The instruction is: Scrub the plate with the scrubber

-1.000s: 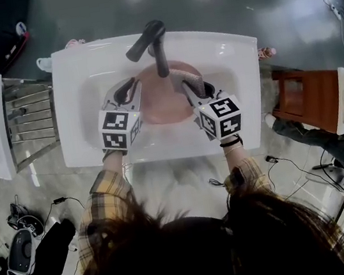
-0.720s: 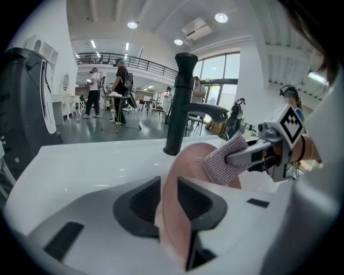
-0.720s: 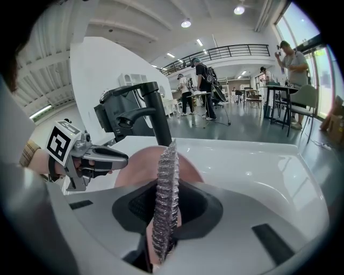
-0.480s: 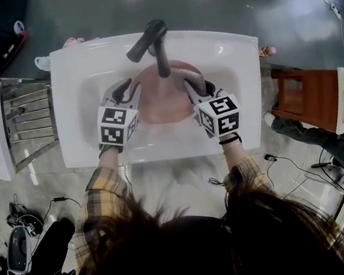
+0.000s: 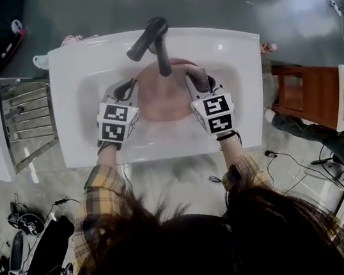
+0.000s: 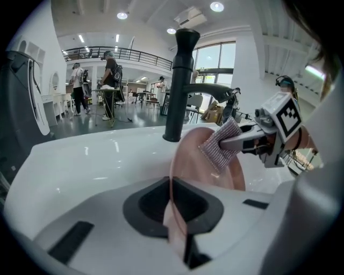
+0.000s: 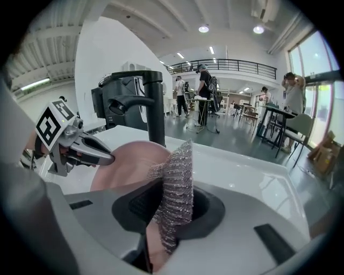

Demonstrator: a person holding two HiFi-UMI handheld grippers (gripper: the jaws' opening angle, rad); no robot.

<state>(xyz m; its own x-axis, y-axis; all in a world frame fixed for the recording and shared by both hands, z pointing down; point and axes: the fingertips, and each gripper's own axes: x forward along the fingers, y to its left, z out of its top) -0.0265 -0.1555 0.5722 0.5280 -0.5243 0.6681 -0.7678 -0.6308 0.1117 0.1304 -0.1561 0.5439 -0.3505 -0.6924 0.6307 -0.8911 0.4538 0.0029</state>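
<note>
As the left gripper point(image 5: 127, 90), jaws just closed, pinches the round pink plate point(image 5: 163, 102) at its left rim, the right gripper point(image 5: 199, 81) clamps the silver mesh scrubber point(image 7: 175, 185) against the plate's right side.

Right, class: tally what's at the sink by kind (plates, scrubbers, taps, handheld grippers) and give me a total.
1 plate
1 scrubber
1 tap
2 grippers: left gripper, whose jaws have just been closing on the plate's rim, and right gripper, shut on the scrubber
Total: 5
</note>
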